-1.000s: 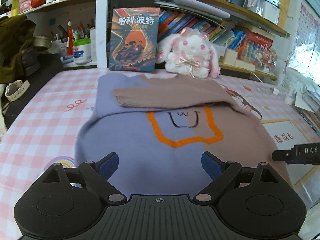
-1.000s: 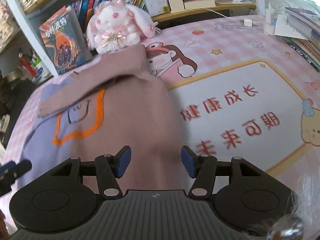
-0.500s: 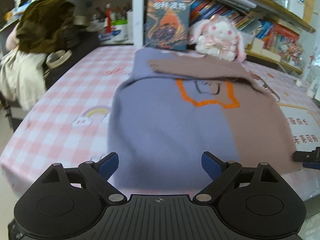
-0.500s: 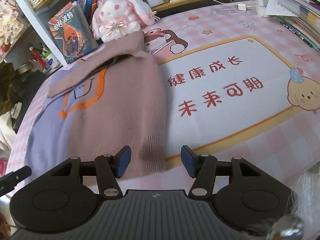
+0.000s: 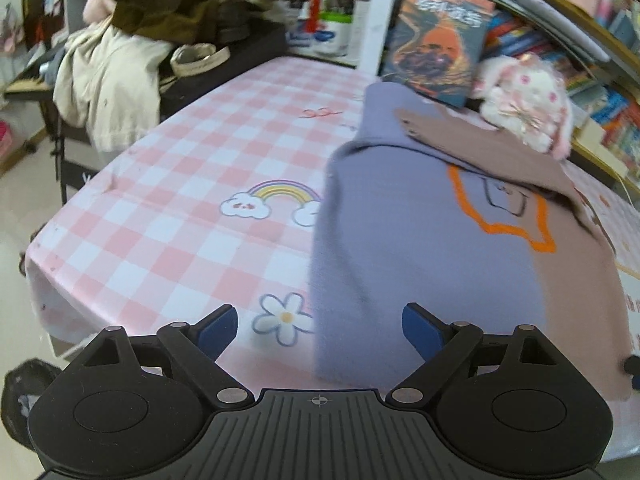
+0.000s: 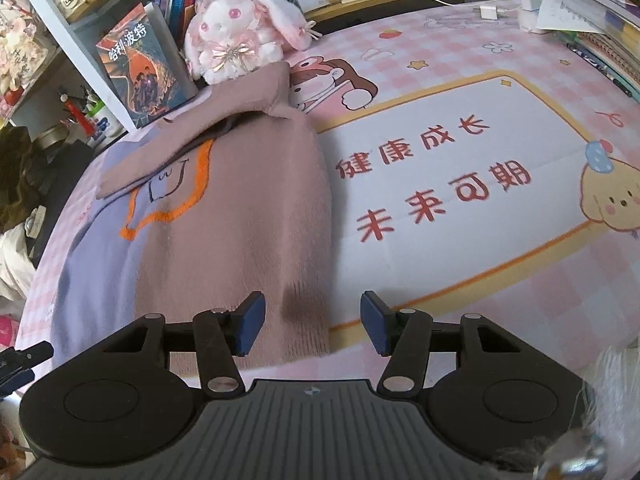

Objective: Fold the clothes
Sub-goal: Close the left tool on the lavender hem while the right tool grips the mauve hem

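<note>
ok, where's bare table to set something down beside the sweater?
Free: the checked cloth left of the sweater, around the rainbow print, and the white lettered panel on its right. Crowded: the far edge, where the book and plush rabbit meet the sweater's top, and the stacked books at far right.

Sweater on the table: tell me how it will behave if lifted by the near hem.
The sweater is fuzzy knit lying limp on the tablecloth, so it will likely sag and drape rather than hold shape. The sleeve folded loosely across the chest may slide off. The thick knit should give the pads good grip, probably not slippery.
</note>
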